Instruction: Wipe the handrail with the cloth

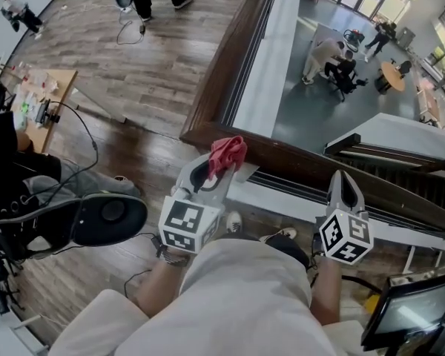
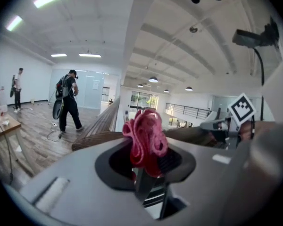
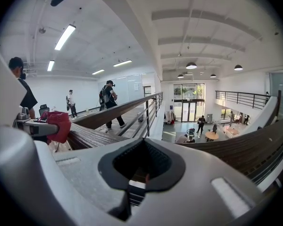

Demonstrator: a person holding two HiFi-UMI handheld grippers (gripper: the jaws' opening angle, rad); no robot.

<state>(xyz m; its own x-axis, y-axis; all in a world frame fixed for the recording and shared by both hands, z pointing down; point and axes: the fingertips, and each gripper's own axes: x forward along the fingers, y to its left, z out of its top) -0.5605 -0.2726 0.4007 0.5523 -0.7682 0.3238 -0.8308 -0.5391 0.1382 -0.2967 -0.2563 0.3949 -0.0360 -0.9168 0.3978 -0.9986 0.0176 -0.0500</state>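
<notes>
My left gripper point(image 1: 219, 166) has its jaws pinching the cloth point(image 1: 228, 153), a red bunch that stands up out of the tips; in the left gripper view the cloth point(image 2: 145, 138) fills the gap between the jaws. My right gripper point(image 1: 344, 176) has its jaws pressed together with nothing between them, and it hangs before the handrail without touching it.

The handrail point(image 1: 304, 163) is a dark wooden beam. It makes a corner just left of the cloth. One leg runs from this corner to my right, passing in front of both grippers; the other leg goes straight away from me. The cloth is over the top face of the first leg, near the corner. I cannot tell if it already presses on the wood or is a little above it.

I judge that the wipe should follow the long axis of the rail, to the right, with the left gripper, since it holds the cloth. The right gripper stands further along this same line and could be in the way, so I would draw it back.

To the left, a black chair point(image 1: 107, 215) and cables lie on the floor, well apart from the rail.
</notes>
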